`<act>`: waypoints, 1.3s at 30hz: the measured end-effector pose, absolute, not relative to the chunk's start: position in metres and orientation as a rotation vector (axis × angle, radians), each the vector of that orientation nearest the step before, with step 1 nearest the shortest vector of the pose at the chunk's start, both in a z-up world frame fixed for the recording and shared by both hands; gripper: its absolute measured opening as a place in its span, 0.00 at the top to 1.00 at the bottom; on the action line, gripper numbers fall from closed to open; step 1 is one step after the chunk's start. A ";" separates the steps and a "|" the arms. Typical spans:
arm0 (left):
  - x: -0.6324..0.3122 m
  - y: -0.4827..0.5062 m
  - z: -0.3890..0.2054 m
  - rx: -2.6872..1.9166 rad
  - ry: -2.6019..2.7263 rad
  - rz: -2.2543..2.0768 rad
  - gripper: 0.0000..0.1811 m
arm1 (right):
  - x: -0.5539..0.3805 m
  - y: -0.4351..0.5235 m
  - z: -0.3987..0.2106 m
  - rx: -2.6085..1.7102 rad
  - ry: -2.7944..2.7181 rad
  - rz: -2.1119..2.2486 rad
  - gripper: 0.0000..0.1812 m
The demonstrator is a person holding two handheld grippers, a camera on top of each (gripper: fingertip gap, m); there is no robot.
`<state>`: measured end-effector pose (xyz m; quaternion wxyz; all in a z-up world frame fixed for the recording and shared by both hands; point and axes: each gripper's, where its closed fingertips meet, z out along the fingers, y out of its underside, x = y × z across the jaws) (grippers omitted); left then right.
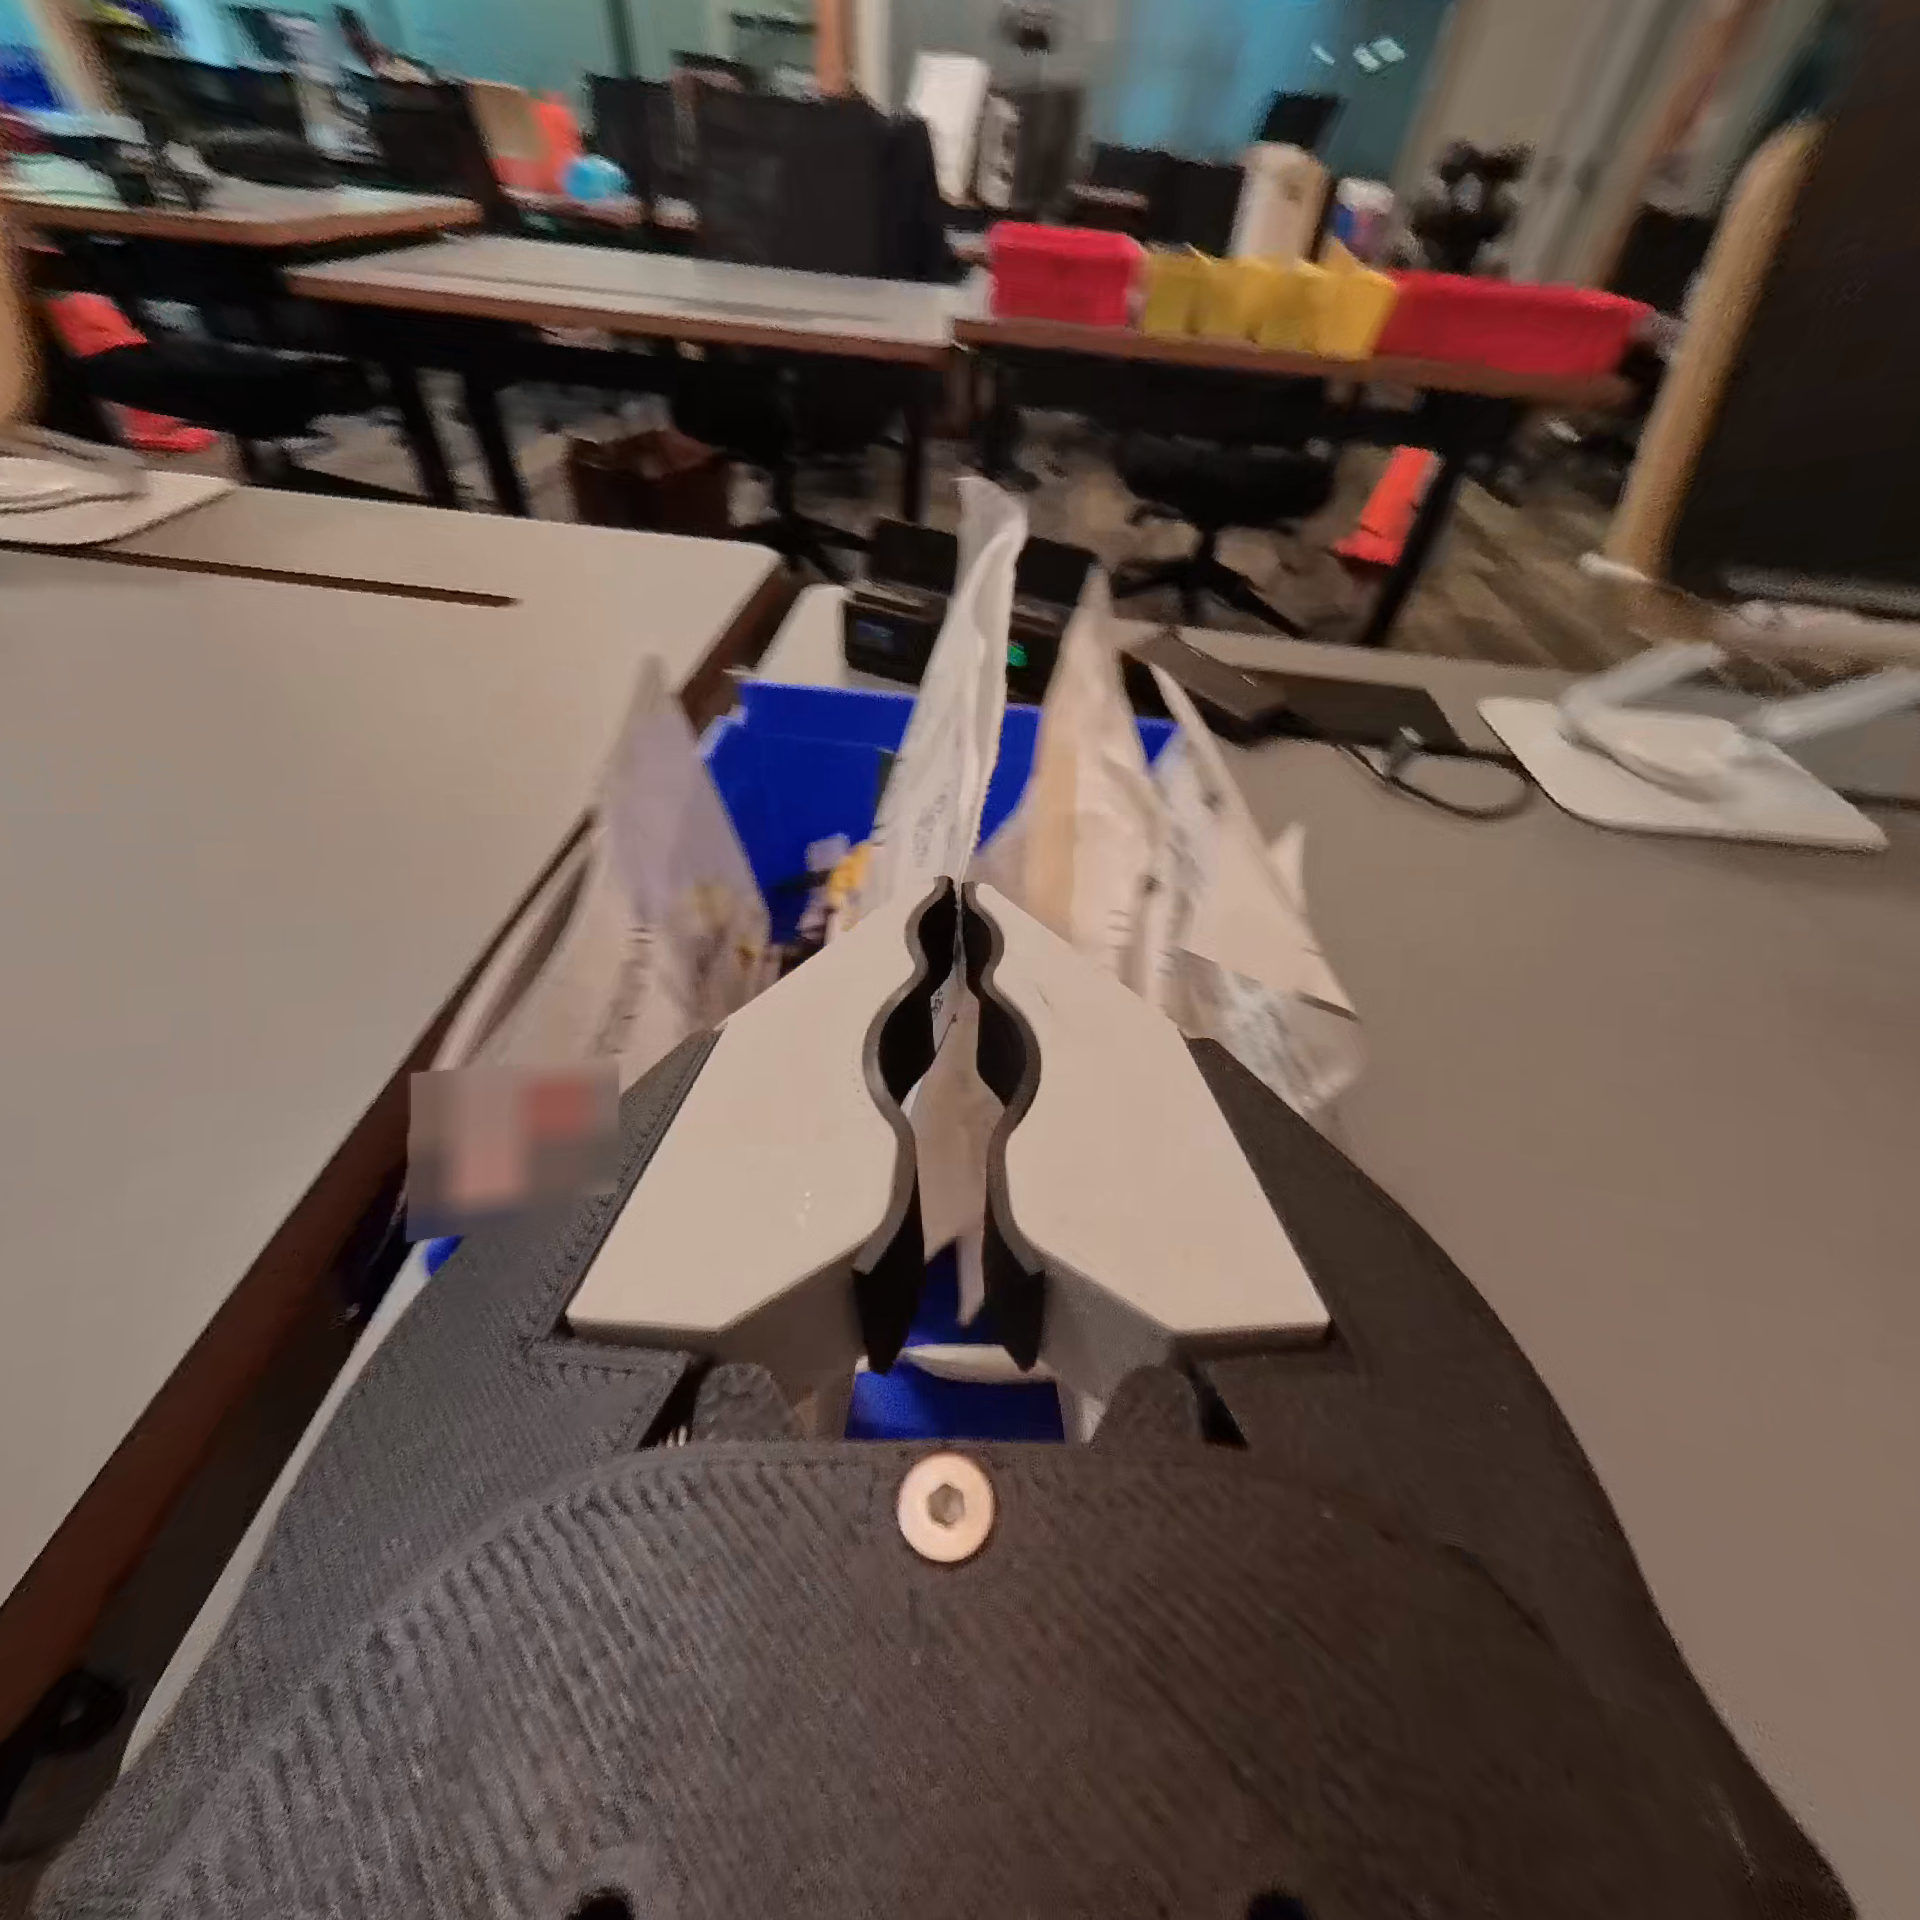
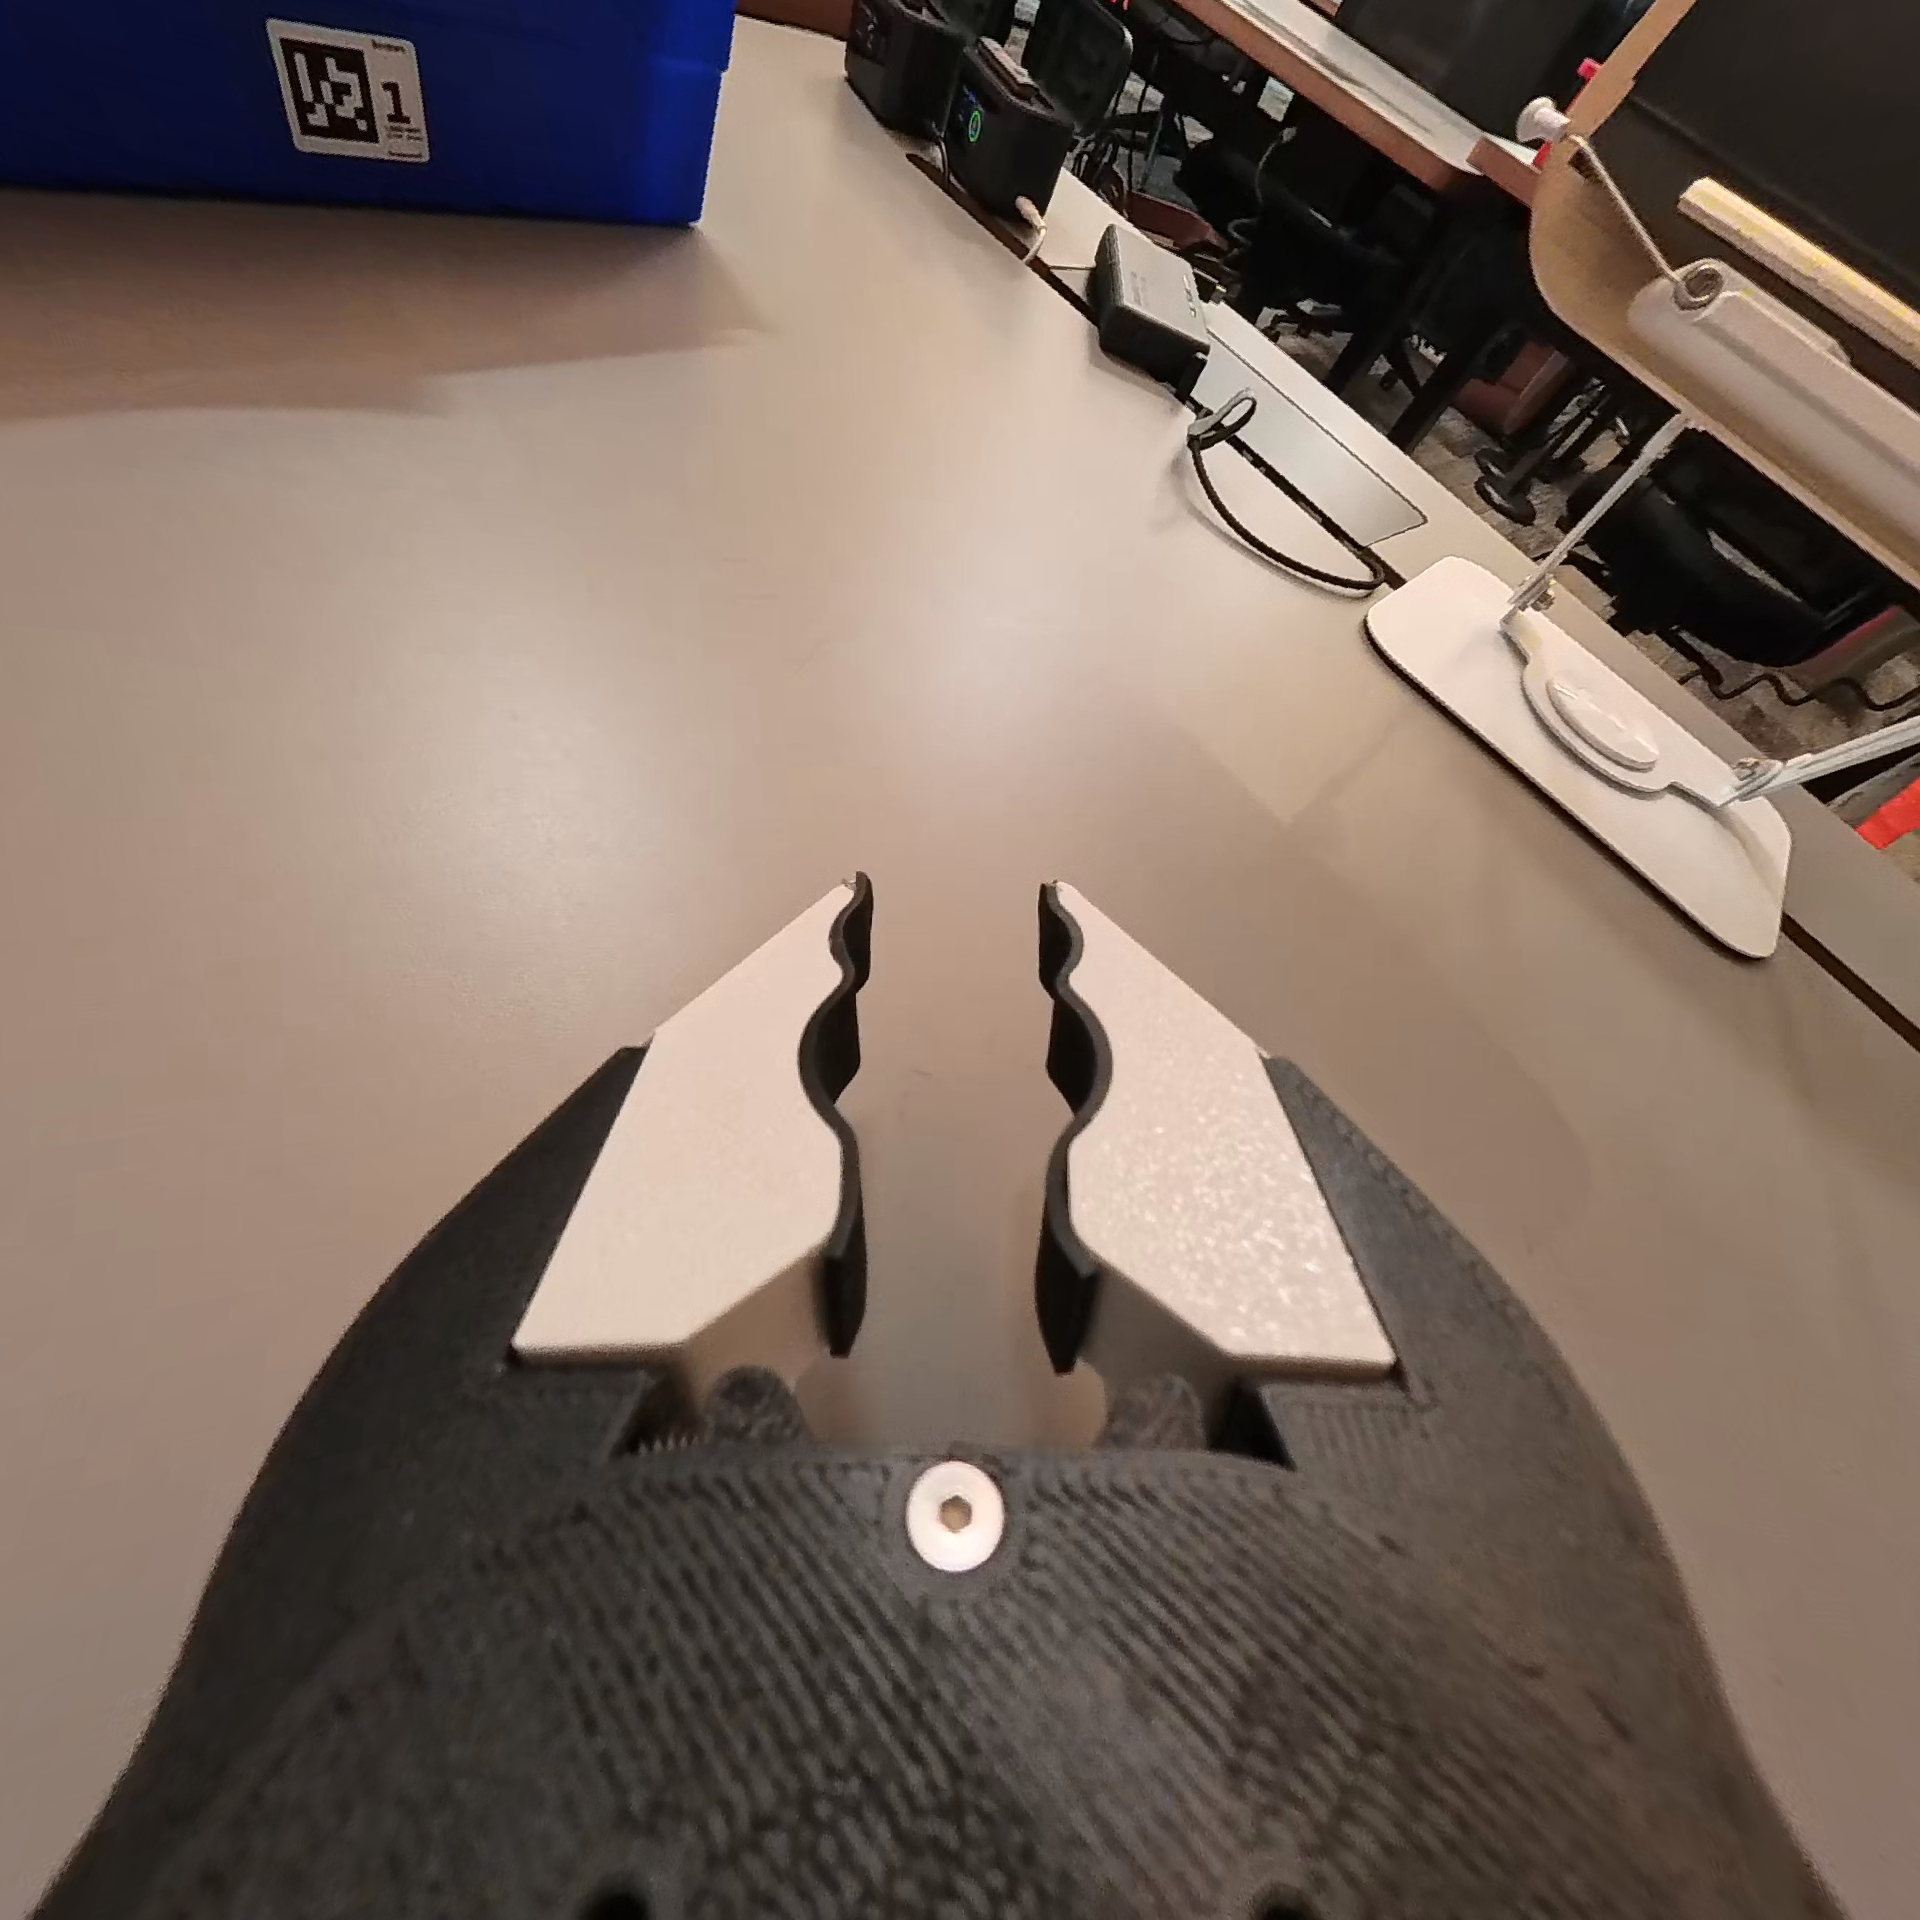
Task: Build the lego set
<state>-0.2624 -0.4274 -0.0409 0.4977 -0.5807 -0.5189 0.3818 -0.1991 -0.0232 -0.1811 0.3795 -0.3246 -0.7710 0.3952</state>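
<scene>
My left gripper (image 1: 961, 888) is shut on the edge of a white paper bag (image 1: 966, 717), which stands up from its tips over a blue bin (image 1: 800, 769). Several more white bags (image 1: 1101, 821) and a booklet (image 1: 675, 862) stick up out of the bin. The picture is blurred by motion. In the right wrist view my right gripper (image 2: 956, 899) is open and empty, low over the bare beige table (image 2: 582, 644). The blue bin (image 2: 540, 114) with a square marker sticker stands at the far left there.
A white lamp base (image 2: 1590, 769) with a metal arm stands at the table's right edge. A black cable (image 2: 1268, 520), a dark box (image 2: 1148, 291) and black chargers (image 2: 966, 94) lie at the far edge. Another table (image 1: 260, 790) butts up on the left.
</scene>
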 end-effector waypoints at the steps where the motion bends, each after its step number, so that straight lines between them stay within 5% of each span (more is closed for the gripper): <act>1: -0.260 -0.414 -0.044 -1.474 -1.221 0.880 1.00 | -0.199 -0.023 -0.181 -0.828 -1.971 1.006 0.83; 11: -0.258 -0.382 -0.073 -1.609 -1.183 0.776 0.93 | -0.197 -0.025 -0.184 -0.798 -1.976 0.980 0.83; 19: -0.240 -0.418 -0.041 -1.358 -1.157 0.829 0.90 | -0.198 -0.027 -0.188 -0.789 -1.996 0.962 0.83; 24: -0.241 -0.519 -0.038 -1.065 -1.433 1.187 0.77 | -0.198 -0.027 -0.189 -0.773 -2.003 0.945 0.83; 29: -0.261 -0.529 -0.102 -1.290 -1.612 1.140 0.64 | -0.198 -0.027 -0.190 -0.763 -2.006 0.928 0.83; 34: -0.267 -0.481 -0.101 -1.321 -1.455 1.033 0.90 | -0.200 -0.026 -0.193 -0.767 -2.014 0.897 0.83; 39: -0.267 -0.433 -0.097 -1.516 -1.272 1.176 0.94 | -0.204 -0.028 -0.197 -0.747 -2.028 0.837 0.83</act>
